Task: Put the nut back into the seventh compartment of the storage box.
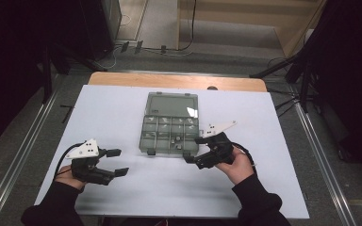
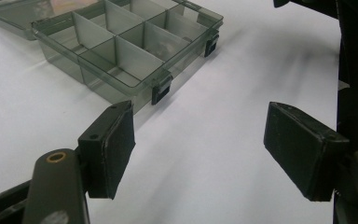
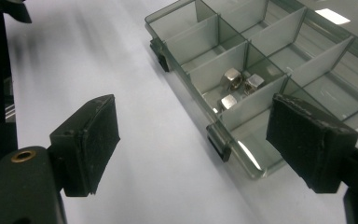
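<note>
We see both tongs gaping: left tongs (image 1: 116, 162) left of the box (image 1: 170, 124) (nuts, perhaps, inside), right tongs (image 1: 194, 149) at its near edge.

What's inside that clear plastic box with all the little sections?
The box lies open. One section by its front wall holds three small metal pieces; the sections around it look empty. The right gripper hides part of a near section.

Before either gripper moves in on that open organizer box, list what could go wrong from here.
1. The right gripper, jaws open, sits at the box's front corner by a latch; a nudge could slide the light box across the smooth white table.
2. The small metal parts lie loose in one compartment; a jolt might scatter them.
3. The thin transparent dividers leave little room for the wide jaw pads, so picking a part may jam.
</note>
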`<state>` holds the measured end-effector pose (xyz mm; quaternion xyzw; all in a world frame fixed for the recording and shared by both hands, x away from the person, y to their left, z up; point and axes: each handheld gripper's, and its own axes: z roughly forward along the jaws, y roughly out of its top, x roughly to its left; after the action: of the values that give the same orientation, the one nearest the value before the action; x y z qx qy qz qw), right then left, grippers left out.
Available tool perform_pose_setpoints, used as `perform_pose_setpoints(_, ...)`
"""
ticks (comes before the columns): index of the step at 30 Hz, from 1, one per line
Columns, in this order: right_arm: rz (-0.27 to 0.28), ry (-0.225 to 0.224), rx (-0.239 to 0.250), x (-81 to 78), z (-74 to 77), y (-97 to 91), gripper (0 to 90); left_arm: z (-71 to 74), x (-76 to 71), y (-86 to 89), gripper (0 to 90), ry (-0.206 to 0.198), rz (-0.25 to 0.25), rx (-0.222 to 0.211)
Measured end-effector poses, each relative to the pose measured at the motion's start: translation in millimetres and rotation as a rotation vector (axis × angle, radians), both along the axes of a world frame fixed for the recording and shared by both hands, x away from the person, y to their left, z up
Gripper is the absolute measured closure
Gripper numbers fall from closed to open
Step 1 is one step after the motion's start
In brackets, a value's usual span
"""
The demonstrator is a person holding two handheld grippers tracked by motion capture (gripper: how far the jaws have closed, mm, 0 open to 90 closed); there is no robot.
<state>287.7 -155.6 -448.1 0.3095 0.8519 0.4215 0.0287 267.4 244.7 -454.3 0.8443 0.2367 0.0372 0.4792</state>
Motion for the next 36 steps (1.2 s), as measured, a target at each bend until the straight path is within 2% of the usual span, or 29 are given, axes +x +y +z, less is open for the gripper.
perform_pose_setpoints(6, 0.002, -0.007, -0.026, -9.6, -3.8, -9.7, 18.0, -0.2, 0.2, -0.1, 25.0, 0.001, -0.002, 0.003)
perform_pose_setpoints(10, 0.003, -0.017, -0.025, -15.8, -7.7, -17.7, 18.0, 0.0, 0.0, -0.1, 25.0, 0.001, -0.003, 0.005)
perform_pose_setpoints(20, -0.032, -0.023, -0.047, -26.6, -13.9, -41.7, 18.0, -1.1, 0.0, -0.6, 25.1, 0.006, 0.000, 0.004)
perform_pose_setpoints(24, -0.047, -0.026, -0.034, -29.9, -14.5, -51.3, 18.0, -0.9, 0.1, -0.1, 25.0, 0.005, 0.000, 0.008)
perform_pose_setpoints(36, -0.074, -0.037, -0.035, -36.8, -15.4, -71.8, 18.0, -1.5, 0.1, -0.4, 25.1, 0.007, 0.002, 0.006)
